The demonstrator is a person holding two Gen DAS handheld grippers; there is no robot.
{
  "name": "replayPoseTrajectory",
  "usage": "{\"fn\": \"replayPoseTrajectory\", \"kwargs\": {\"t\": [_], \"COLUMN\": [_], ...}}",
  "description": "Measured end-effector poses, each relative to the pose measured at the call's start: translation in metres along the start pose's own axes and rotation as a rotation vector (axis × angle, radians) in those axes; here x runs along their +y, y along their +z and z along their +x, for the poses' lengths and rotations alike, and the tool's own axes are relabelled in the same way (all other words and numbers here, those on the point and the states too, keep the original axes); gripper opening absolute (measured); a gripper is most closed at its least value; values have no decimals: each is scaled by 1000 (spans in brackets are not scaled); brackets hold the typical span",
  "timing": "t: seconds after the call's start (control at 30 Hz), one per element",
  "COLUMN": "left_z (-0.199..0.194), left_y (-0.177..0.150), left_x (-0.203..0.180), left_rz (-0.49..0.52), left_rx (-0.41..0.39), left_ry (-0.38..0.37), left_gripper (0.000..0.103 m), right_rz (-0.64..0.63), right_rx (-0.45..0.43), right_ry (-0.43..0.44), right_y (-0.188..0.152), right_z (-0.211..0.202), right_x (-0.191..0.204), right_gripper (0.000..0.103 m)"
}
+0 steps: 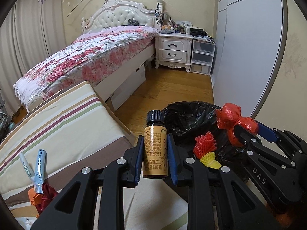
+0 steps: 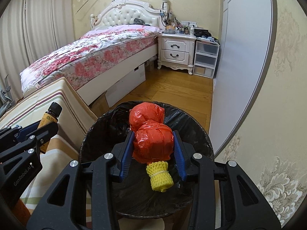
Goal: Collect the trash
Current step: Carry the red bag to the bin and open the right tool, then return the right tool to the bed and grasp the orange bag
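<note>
Our left claw point(image 1: 155, 151) grips a brown bottle point(image 1: 155, 145); our right claw point(image 2: 153, 149) clamps a red bag point(image 2: 151, 134) above the black-lined bin point(image 2: 199, 134), both angled downward.

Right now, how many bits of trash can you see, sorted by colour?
Red or orange: 3 (bundle held by the right gripper, foam net in the bin, wad on the cushion)
Yellow: 1 (foam net)
Brown: 1 (bottle in the left gripper)
White-blue: 2 (tubes)
Total: 7
</note>
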State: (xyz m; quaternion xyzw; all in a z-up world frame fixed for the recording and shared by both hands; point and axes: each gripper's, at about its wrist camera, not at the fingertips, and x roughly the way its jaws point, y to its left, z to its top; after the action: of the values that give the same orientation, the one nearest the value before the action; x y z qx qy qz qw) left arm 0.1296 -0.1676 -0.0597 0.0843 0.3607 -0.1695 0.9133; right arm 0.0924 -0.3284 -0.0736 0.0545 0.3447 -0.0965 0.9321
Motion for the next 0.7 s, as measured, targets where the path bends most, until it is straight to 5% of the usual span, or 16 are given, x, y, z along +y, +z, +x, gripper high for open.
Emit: {"fn": "replayPoseTrajectory", "kwargs": {"t": [0.1, 0.23, 0.37, 0.7], "left_z": [6, 7, 5, -19], "left_y": [3, 3, 5, 6], "left_x": [-5, -6, 0, 14], "left_rz": [20, 13, -10, -50], "left_rx": [-2, -8, -9, -23], "left_ry": [5, 20, 38, 74], "left_gripper": [28, 57, 70, 75], "right_rz": [4, 16, 25, 50], "right_rx": [3, -9, -12, -30], "right_ry": [4, -20, -40, -44], "right_y": [0, -1, -2, 1], "right_z": [5, 6, 4, -14], "right_x": [-4, -9, -12, -11], "right_gripper": [40, 54, 55, 57]}}
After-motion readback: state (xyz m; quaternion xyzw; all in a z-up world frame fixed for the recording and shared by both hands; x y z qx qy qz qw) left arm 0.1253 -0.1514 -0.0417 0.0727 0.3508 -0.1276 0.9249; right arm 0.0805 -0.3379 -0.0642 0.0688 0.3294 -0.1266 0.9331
